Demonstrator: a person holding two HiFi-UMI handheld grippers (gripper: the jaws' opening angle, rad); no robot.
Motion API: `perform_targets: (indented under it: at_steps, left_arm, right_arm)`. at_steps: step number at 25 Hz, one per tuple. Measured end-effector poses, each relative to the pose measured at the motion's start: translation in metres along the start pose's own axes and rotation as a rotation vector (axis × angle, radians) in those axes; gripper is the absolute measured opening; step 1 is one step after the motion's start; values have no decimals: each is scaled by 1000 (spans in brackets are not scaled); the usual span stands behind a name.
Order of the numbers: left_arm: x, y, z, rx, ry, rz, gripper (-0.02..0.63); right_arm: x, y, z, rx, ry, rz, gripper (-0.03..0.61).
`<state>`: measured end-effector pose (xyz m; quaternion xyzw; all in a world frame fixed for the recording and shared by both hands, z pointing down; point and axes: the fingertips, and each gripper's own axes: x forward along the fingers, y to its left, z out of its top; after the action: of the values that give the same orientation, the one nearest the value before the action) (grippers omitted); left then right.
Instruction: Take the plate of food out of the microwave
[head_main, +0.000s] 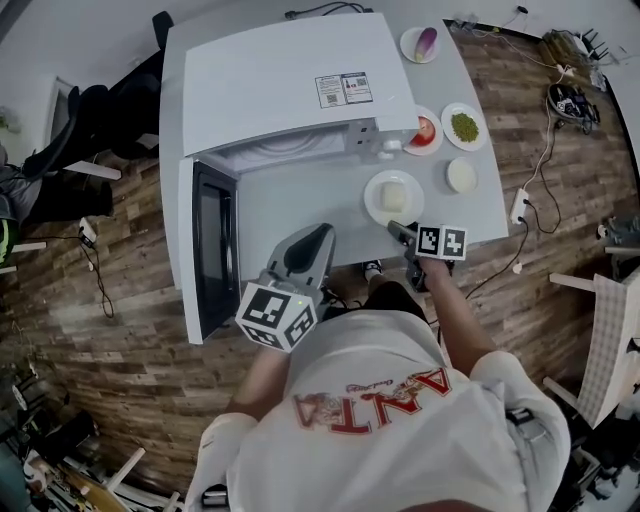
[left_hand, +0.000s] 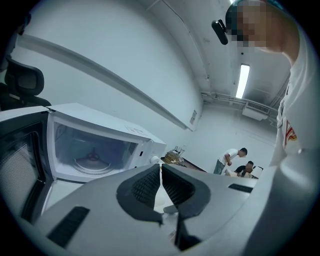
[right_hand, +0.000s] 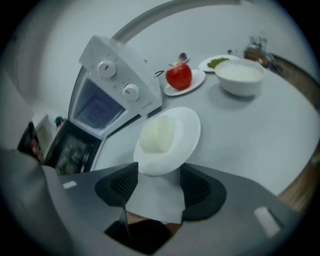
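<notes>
With the plate of food (right_hand: 167, 140) resting on the table (head_main: 300, 205) outside the microwave (head_main: 290, 90), right gripper (right_hand: 157, 187) jaws gape, gripping nothing, its rim at their tips. Best withdraw level, no nudging. Left gripper (left_hand: 161, 185) pinched together, empty.

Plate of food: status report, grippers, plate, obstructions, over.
Left gripper shut, empty. Right gripper open, plate of food at its jaw tips, ungripped. Plate on table, outside microwave, door open. Nothing in the way.
</notes>
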<state>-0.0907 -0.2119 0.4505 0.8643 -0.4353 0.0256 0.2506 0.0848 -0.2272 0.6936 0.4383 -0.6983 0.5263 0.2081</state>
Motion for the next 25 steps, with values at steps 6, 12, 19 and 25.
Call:
perform_targets:
  at_steps: [6,12,19,25]
  left_arm:
    - [2,-3,2,-5,0,9,18]
    - [5,-3,8,-15,-20,9,18]
    - [1,2,20,-6,-64,37,18]
    - [-16,22,47,22,-142,111,18]
  right_arm:
    - [0,-10,-9,-331,115,-153,235]
    - [-5,-12,-19,-343,153,-157,235]
    - [-20,32,5,-410,95,-48,197]
    - [-52,130,58,-498,-96,196,137]
